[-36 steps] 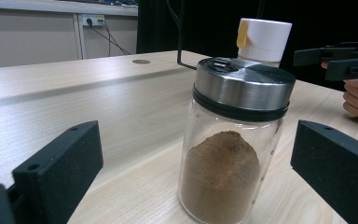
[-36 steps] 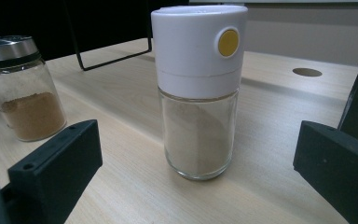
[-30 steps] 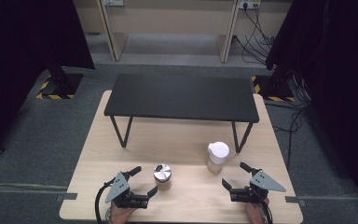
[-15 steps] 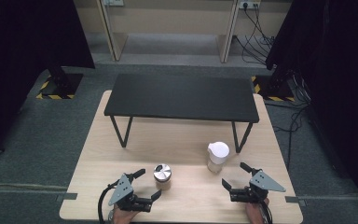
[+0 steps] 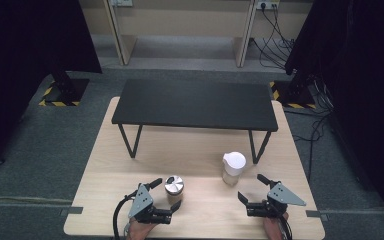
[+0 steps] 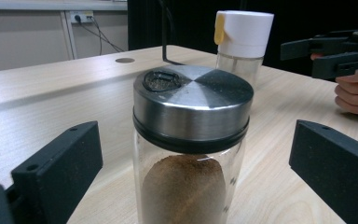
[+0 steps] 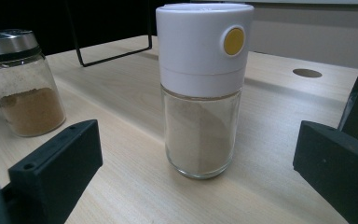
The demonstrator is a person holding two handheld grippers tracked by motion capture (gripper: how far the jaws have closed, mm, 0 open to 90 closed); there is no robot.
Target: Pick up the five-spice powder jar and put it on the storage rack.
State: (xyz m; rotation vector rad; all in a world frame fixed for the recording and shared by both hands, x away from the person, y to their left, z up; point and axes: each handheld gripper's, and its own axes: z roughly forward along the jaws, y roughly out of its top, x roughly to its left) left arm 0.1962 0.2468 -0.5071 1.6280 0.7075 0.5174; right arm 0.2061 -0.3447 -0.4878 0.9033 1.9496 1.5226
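Note:
A glass jar of brown powder with a steel lid [image 5: 174, 185] [image 6: 193, 107] stands on the wooden table [image 5: 125, 165]. My left gripper [image 5: 169, 193] [image 6: 196, 158] is open, with one jaw on each side of the jar and neither touching it. A taller glass shaker with a white cap and a yellow button [image 5: 233, 168] [image 7: 203, 93] [image 6: 242, 39] stands to the right. My right gripper [image 5: 250, 186] [image 7: 198, 163] is open just short of the shaker, which sits ahead between the jaws. The brown jar [image 7: 23, 84] also appears at the left of the right gripper view.
A low black shelf on thin metal legs [image 5: 195, 105] stands across the back half of the table, its legs [image 5: 254, 147] close behind the shaker. A round hole [image 7: 306, 73] is cut in the tabletop. Cables lie on the grey floor beyond.
My left gripper has shifted slightly toward the steel-lidded jar, so the jar now sits between its jaws. The right gripper and both jars have stayed in place.

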